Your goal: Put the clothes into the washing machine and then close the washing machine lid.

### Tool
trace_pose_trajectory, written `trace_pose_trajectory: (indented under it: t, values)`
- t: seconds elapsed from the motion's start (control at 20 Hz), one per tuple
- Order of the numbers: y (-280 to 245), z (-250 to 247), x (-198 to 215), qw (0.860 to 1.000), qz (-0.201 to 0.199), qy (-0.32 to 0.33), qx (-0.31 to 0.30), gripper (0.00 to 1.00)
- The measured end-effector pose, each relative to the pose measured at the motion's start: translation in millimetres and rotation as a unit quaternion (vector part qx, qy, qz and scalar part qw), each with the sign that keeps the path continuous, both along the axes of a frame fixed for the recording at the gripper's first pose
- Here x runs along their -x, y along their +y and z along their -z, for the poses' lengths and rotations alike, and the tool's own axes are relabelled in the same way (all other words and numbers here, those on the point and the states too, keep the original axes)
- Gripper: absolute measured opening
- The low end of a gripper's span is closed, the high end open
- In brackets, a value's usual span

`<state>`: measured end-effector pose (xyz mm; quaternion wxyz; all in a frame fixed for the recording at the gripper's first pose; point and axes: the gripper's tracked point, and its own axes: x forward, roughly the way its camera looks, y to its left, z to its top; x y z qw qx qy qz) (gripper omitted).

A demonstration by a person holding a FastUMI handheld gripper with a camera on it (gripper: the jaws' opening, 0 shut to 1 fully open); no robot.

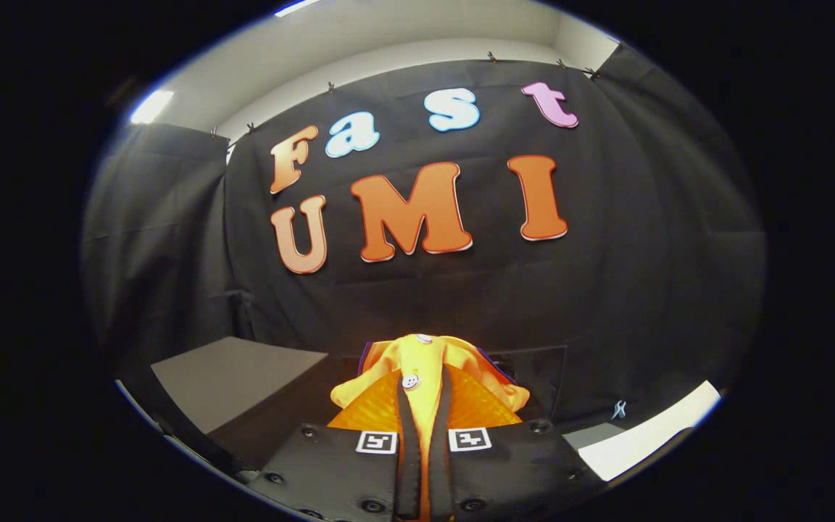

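gripper (425, 406) is clenched on a bright yellow-orange cloth garment with small white buttons (425, 362); both fingers press a fold of it between them, and the rest bunches up over and just ahead of the fingertips, with a thin dark trim showing at its edges. garment is lifted, not lying on anything, and the gripper points roughly level at the black cloth booth wall (606, 290). below and beyond the fingers sits a grey flat panel (236, 377) off to one side with a dark surface next to it, and a white strip (649, 435) on the other side. cannot tell which of these, if any, is the washing machine or its lid; no drum opening is visible.

judgement: step in hand is carrying the garment to the machine, task early, lid not dealt with. to do it well: keep the squeeze firm, since the grip is only on a fold and soft cloth can slip. tilt down to find the opening before moving in. bring the bundle well over the opening, lower it inside, then release, so no loose edge hangs over the rim and blocks the lid closing.
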<state>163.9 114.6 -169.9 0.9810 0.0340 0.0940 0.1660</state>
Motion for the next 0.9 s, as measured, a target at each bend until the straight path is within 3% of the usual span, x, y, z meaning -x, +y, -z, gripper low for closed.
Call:
trace_pose_trajectory:
  t: [0.5, 0.9]
  values:
    - [9.1, 148.3, -36.3, 0.993, 0.027, 0.106, 0.033, 0.12]
    - [10.3, 255.7, -68.2, 0.976, 0.035, 0.201, 0.073, 0.13]
